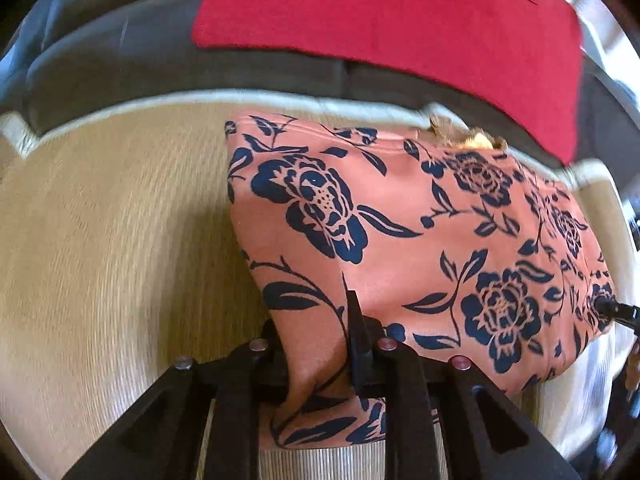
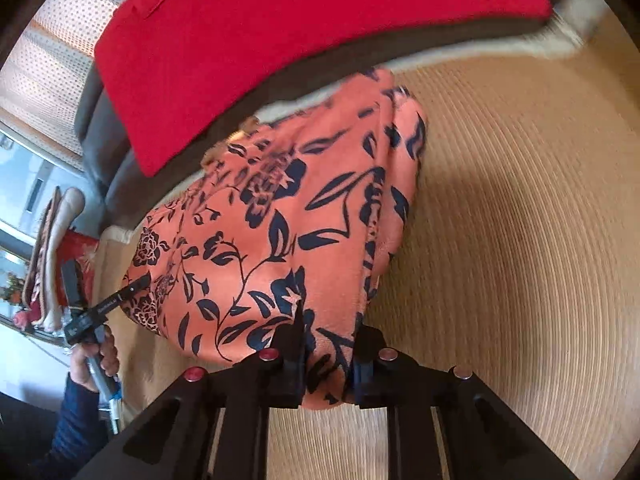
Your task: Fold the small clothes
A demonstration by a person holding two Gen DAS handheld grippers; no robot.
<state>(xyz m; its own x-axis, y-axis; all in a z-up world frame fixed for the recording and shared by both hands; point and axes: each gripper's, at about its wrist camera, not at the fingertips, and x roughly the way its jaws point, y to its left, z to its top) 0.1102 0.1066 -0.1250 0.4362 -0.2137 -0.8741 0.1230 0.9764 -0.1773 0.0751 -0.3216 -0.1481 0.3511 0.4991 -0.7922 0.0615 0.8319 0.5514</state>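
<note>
Presently both grippers pinch the floral garment [image 1: 400,240]: the left gripper [image 1: 320,364] clamps one near corner, the right gripper [image 2: 326,360] the other. It lies across the woven mat [image 1: 120,240], reaching its far edge beside the red cloth [image 1: 380,12]. Only the right wrist view shows the hand [image 2: 94,360].

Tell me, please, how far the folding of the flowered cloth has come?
Partly done: the flowered cloth already lies doubled on the woven mat. In hand: the left claw and the right claw each pinch a near edge. Left: one more fold and laying it flat. The red cloth lies flat behind.
</note>
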